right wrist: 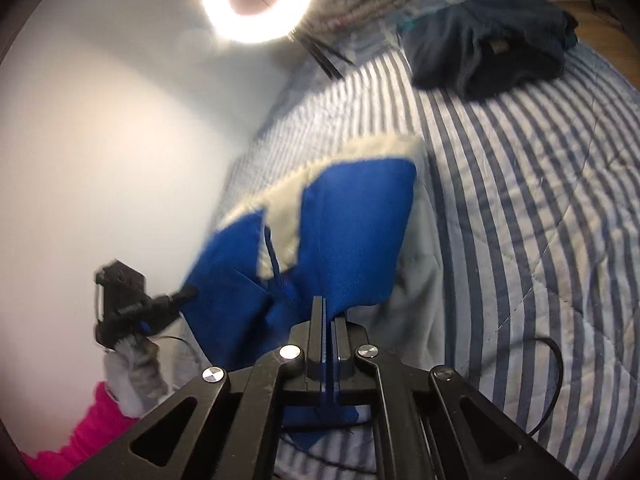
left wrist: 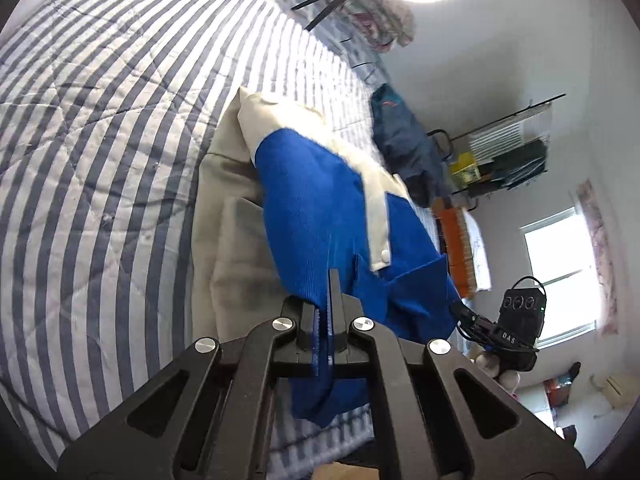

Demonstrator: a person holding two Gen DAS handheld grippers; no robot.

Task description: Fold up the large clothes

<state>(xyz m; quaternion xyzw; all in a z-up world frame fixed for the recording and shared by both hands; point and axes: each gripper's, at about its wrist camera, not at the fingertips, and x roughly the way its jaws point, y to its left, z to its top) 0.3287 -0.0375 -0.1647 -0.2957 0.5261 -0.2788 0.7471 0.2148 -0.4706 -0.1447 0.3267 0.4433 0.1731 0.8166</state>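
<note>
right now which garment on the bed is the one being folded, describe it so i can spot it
Start from the striped blue-and-white quilt covering the bed. Near its edge lies the blue and cream garment, with both sets of fingers shut on its blue fabric. Unlike the dark navy clothing bunched further up the bed, it is bright royal blue with cream panels.

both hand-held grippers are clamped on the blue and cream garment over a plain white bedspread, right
Not quite: the bedspread is not plain white, it is striped blue-grey and white, as the left wrist view shows clearly. The rest holds: the left hand-held gripper and the right hand-held gripper are each shut on the blue and cream garment.
</note>
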